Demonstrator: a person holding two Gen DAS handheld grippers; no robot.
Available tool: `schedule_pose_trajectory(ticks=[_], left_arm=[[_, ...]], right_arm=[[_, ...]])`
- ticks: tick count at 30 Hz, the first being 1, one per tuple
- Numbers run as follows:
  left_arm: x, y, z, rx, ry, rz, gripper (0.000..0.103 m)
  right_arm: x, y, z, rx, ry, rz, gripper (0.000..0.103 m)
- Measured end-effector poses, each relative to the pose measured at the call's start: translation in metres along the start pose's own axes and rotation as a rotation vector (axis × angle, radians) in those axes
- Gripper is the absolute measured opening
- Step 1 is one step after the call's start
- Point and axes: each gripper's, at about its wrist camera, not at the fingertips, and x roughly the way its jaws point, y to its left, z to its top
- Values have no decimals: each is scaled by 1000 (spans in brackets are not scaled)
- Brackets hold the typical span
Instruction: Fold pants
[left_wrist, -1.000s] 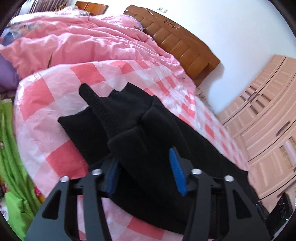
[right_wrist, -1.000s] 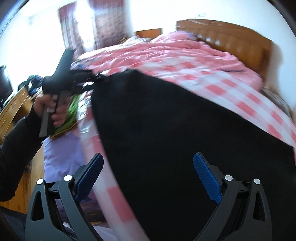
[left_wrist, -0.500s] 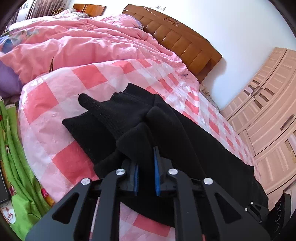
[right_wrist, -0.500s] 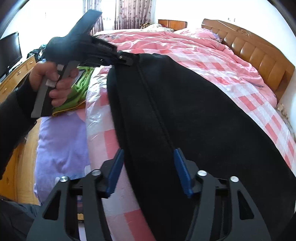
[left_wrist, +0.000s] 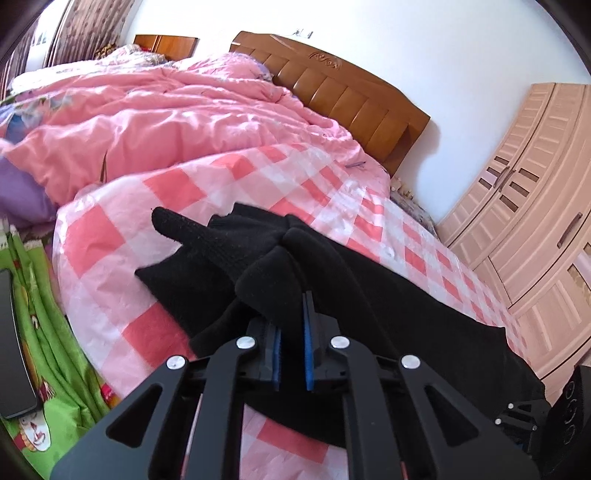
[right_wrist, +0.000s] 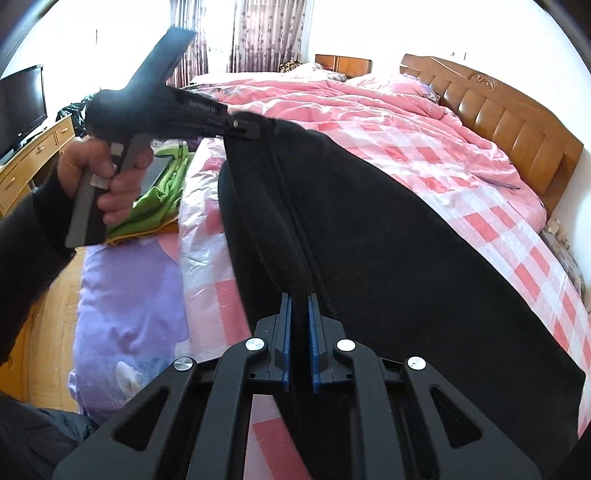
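One pink-checked bed (left_wrist: 110, 236), wooden headboard (left_wrist: 351, 99) behind.

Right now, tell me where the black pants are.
The black pants lie along the near edge of the pink checked bedspread, left of the wooden headboard, pinched by both the left gripper and right gripper.

A bed (right_wrist: 491, 110) with a wooden headboard carries a pink checked sheet (left_wrist: 229, 181), on which black pants (right_wrist: 388, 240) lie spread near the edge, with a crumpled pink duvet (left_wrist: 177, 110) lying behind them.
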Motion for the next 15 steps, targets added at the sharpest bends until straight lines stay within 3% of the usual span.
schedule_pose_trajectory(ticks=[4, 7, 8, 9, 11, 12, 13, 15], left_arm=[[25, 25, -14, -70, 77, 18, 9], [19, 33, -19, -121, 65, -10, 14], [15, 33, -20, -139, 62, -5, 16], [12, 33, -20, -147, 59, 10, 23], [-3, 29, -18, -141, 28, 67, 40], [-10, 26, -16, -130, 2, 83, 62], [-19, 23, -11, -121, -39, 100, 73], [-26, 21, 0, -120, -85, 102, 77]], right_arm=[[18, 3, -8, 3, 51, 36, 13], [16, -1, -7, 47, 50, 78, 23], [14, -2, -6, 60, 48, 107, 38], [12, -2, -6, 68, 42, 121, 59], [3, -2, -4, 82, 15, 117, 76], [-2, -3, -3, 87, -2, 117, 76], [-7, -5, -2, 99, -17, 117, 76], [-12, -12, 0, 128, -37, 104, 76]])
